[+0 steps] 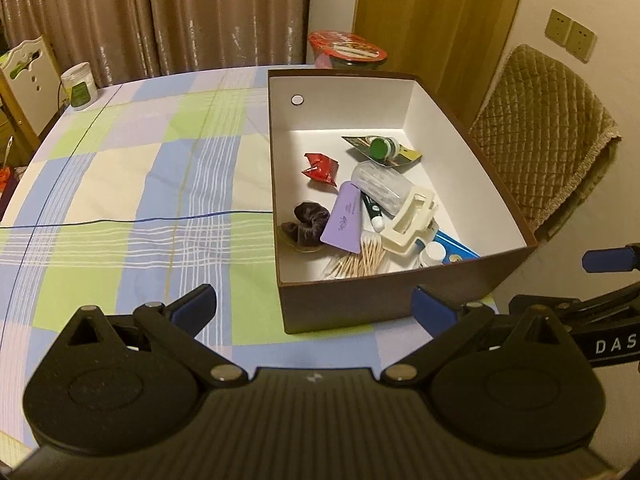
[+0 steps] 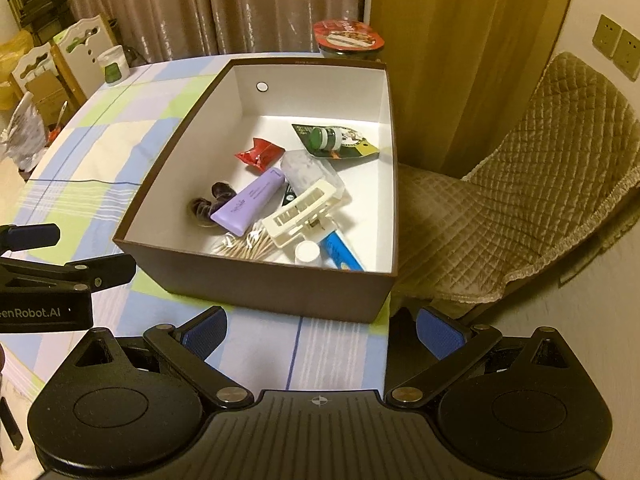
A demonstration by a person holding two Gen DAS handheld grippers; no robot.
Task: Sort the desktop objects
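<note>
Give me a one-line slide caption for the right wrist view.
Open right gripper hovering before the brown cardboard box holding a lilac tube, cream hair claw and cotton swabs.

White letters "DAS" stand on the black body of the right gripper (image 1: pixel 608 346) at the edge of the left wrist view, where the frame cuts the word off. In the right wrist view the left gripper (image 2: pixel 40 312) carries "enRobot.AI" in white, its beginning lost at the frame edge. The purple tube (image 2: pixel 248 208) in the brown box (image 2: pixel 272 284) bears dark print that looks like a script brand name, too blurred to read for certain.
</note>
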